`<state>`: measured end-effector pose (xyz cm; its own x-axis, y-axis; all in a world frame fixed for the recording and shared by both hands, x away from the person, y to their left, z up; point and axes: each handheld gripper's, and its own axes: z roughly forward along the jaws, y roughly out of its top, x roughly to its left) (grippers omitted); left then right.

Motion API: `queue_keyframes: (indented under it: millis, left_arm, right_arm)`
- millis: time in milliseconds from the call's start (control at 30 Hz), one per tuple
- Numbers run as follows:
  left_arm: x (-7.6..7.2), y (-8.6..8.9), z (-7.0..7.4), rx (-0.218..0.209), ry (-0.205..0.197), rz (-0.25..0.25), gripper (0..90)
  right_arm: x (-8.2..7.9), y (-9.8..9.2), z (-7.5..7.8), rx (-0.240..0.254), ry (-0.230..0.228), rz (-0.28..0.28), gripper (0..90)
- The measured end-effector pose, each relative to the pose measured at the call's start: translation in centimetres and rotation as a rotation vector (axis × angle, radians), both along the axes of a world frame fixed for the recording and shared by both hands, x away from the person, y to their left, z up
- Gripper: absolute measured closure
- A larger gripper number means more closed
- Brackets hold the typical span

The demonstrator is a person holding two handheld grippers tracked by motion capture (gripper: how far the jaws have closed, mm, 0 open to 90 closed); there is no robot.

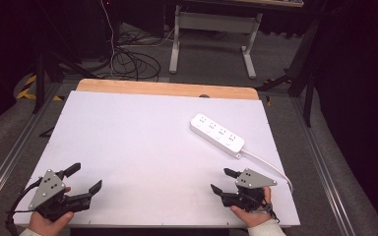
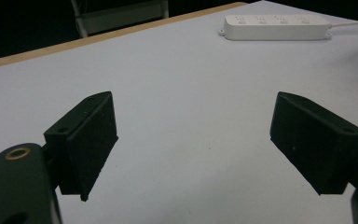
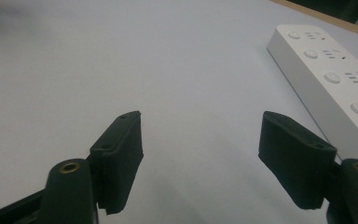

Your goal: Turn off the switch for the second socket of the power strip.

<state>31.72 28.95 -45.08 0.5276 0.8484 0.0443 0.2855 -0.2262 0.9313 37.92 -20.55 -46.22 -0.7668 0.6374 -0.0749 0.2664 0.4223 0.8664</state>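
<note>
power strip (image 1: 217, 134) just beyond right gripper (image 1: 225, 180)

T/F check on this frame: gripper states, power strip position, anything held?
1. Both grippers are open. True: left gripper and right gripper show spread jaws.
2. The right gripper holds the power strip. False: the power strip lies apart from it, untouched on the table.
3. The strip lies nearer the right gripper. True.
4. The strip's cable is unattached. False: a white cable runs from its near end.

Left tool (image 1: 85, 178) jaws spread wide, right tool (image 1: 223, 180) likewise, both hand-held
</note>
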Motion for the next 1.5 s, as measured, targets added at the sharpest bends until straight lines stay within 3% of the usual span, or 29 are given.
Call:
queue_keyframes:
  millis: [67,200,533,567,900,1033,1500]
  left_arm:
    - [-0.2,-0.2,0.0,0.034,-0.022,0.011,15.5]
    - [-0.3,-0.4,0.1,0.055,-0.037,0.011,15.5]
    - [-0.3,-0.5,0.1,0.061,-0.039,0.027,15.5]
    - [-0.2,-0.5,0.1,0.077,-0.042,0.033,15.5]
    - [0.1,-0.5,0.2,0.062,-0.046,0.037,15.5]
    - [0.1,-0.6,0.2,0.067,-0.049,0.039,15.5]
    - [0.0,-0.5,0.3,0.062,-0.047,0.045,15.5]
  right_arm:
    - [0.0,0.0,0.0,0.002,-0.001,0.001,31.0]
    - [-0.1,0.0,0.1,0.005,-0.005,0.003,30.7]
    - [-0.3,0.4,0.3,-0.014,-0.017,0.010,30.2]
    - [-0.4,0.4,0.4,-0.012,-0.018,0.009,30.2]
    - [-0.4,0.6,1.3,-0.027,-0.001,0.022,41.0]
    - [-0.2,0.7,2.1,-0.043,0.038,0.043,47.6]
    - [1.1,1.4,4.5,-0.063,0.045,0.039,53.8]
